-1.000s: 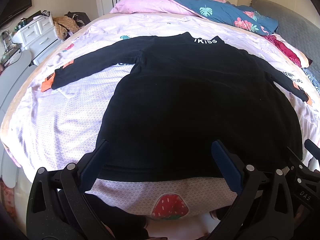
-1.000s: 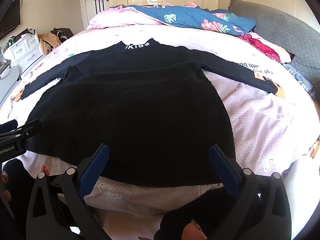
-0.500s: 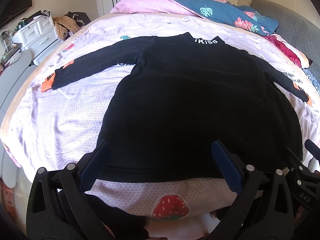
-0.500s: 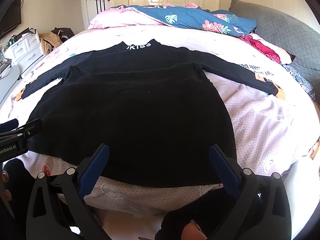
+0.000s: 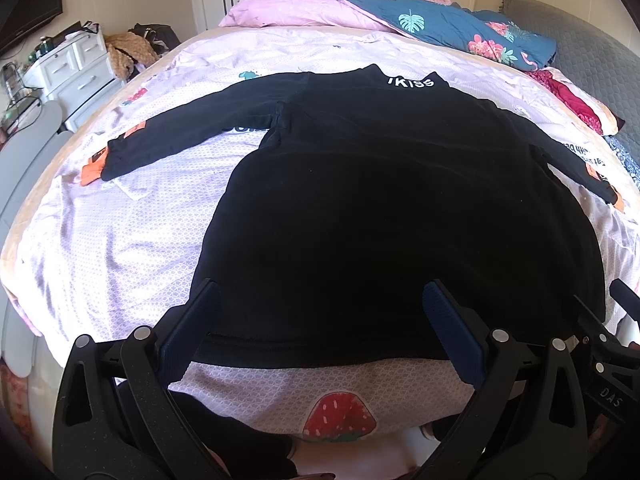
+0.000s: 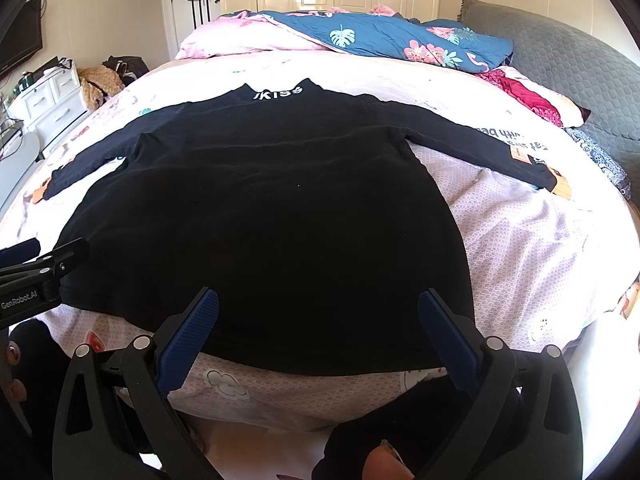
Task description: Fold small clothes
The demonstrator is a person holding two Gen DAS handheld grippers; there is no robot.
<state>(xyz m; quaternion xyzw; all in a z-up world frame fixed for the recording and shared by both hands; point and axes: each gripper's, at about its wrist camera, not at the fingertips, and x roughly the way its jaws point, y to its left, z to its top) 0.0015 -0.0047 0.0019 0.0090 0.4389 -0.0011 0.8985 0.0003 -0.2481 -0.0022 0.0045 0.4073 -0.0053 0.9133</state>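
Observation:
A black long-sleeved top (image 5: pixel 380 200) (image 6: pixel 272 216) lies flat on the pink bedsheet, sleeves spread out to both sides, white "KISS" lettering on the collar at the far end. My left gripper (image 5: pixel 320 292) hovers open above the hem on the near left side. My right gripper (image 6: pixel 318 296) is open too, above the hem further right. Nothing sits between either pair of blue-padded fingers. The right gripper's body shows at the right edge of the left wrist view, and the left gripper's body at the left edge of the right wrist view.
The bed (image 5: pixel 100 240) fills both views; its near edge runs just below the hem. Pillows and a blue floral quilt (image 6: pixel 380 40) are piled at the far end, a grey headboard (image 6: pixel 560 60) to the right. A white dresser (image 5: pixel 72 68) stands at the left.

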